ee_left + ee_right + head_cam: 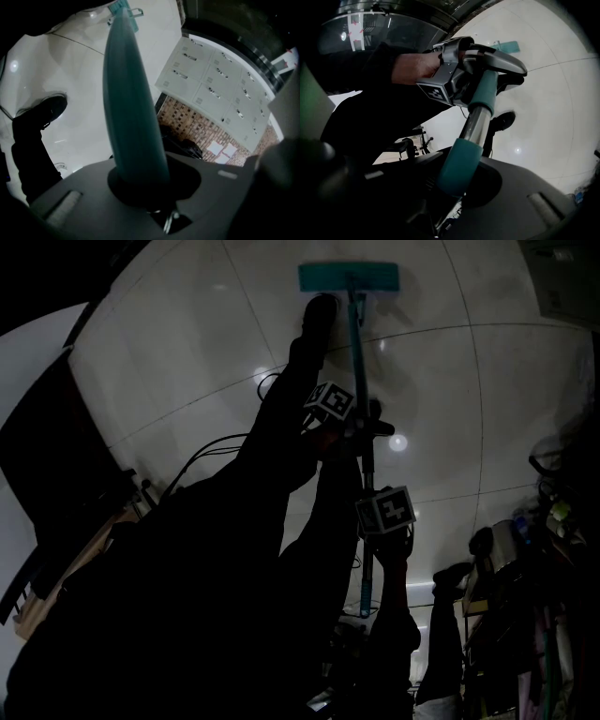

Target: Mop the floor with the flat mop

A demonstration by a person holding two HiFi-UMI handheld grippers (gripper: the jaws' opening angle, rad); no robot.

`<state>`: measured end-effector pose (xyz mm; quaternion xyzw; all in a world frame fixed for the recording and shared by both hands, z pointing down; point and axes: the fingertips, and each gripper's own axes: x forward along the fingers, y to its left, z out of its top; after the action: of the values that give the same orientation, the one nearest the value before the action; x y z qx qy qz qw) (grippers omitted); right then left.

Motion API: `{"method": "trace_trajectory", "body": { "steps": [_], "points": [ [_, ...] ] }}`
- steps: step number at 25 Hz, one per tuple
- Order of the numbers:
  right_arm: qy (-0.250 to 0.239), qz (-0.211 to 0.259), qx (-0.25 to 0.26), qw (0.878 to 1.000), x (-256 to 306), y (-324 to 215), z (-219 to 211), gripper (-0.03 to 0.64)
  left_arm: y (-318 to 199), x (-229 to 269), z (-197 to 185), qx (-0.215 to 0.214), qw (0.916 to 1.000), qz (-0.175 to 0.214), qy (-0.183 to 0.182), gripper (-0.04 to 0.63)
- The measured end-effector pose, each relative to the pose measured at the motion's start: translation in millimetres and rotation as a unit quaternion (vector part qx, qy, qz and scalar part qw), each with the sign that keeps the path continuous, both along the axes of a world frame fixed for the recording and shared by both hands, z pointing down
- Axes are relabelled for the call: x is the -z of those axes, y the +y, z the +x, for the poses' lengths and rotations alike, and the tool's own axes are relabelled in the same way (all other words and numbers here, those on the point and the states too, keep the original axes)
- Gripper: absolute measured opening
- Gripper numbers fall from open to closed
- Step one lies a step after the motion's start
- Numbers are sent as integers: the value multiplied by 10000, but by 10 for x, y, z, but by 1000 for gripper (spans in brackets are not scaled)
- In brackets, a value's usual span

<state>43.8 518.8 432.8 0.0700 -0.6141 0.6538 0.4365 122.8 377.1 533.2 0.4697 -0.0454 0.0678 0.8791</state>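
Observation:
The flat mop's teal head (349,277) lies flat on the pale tiled floor (487,399), far ahead of me. Its teal handle (357,352) runs back toward me. My left gripper (361,427) is shut on the handle partway down, its marker cube beside the pole. Nearer to me, my right gripper (370,521) is shut on the handle's upper part. In the left gripper view the teal pole (133,103) rises from the left gripper (145,180) to the mop head (123,9). In the right gripper view the right gripper (457,183) clamps a teal grip (461,161), with the left gripper (487,70) farther along.
A dark shoe (319,315) stands just left of the mop head. Cables (206,451) trail on the floor at left, beside dark furniture (56,465). Cluttered items (534,559) crowd the right edge. Grey lockers (220,89) and a brick-patterned wall (197,126) show in the left gripper view.

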Motion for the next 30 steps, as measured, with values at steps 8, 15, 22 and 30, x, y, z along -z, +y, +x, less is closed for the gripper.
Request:
{"method": "trace_trajectory", "body": {
  "steps": [8,15,22,30],
  "points": [
    [16,40,-94,9999,-41,-512,-106,110,-530,-28,-90,81,9999,109,45,61],
    [120,58,-88,9999,-90,-1270,-231,110,-1335,-25,-236,168,9997,151,118,59],
    [191,99,-172,9996,-153,-2227,-425,110,-2297,-60,-387,81,9995,174,233,57],
    [372,298,-130,9988,-339,-3363,-613,109,-3519,-83,-628,58,9986,351,399,55]
  ]
}}
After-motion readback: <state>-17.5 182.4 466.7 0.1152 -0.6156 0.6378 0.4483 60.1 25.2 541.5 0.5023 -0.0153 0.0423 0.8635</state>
